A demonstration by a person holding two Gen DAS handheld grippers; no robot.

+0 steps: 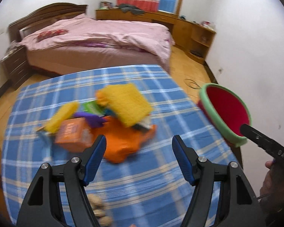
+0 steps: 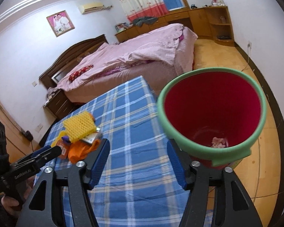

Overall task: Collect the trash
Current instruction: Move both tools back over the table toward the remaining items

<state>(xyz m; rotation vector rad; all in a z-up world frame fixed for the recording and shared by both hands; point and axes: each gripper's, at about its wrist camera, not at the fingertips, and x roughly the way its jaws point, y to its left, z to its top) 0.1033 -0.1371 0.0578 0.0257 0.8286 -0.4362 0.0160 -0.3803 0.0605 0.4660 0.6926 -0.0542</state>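
Observation:
A blurred trash pile lies on the blue plaid tablecloth (image 1: 145, 179): a yellow sponge (image 1: 126, 104), an orange box (image 1: 73, 134), an orange bag (image 1: 123, 143) and a purple scrap (image 1: 90, 119). My left gripper (image 1: 139, 140) hovers just short of the pile, open with nothing between its fingers; it also shows as the left gripper (image 2: 54, 150) in the right wrist view. A red bin with a green rim (image 2: 212, 113) stands off the table's right edge with a pink crumpled scrap (image 2: 219, 141) inside. My right gripper (image 2: 138, 143) is open beside the rim, only cloth between its fingers.
A bed with pink covers (image 1: 104, 37) stands beyond the table. Wooden cabinets (image 1: 179, 22) line the far wall. Brownish lumps (image 1: 98, 208) lie on the cloth under my left gripper. A cable (image 2: 259, 179) trails over the wooden floor right of the bin.

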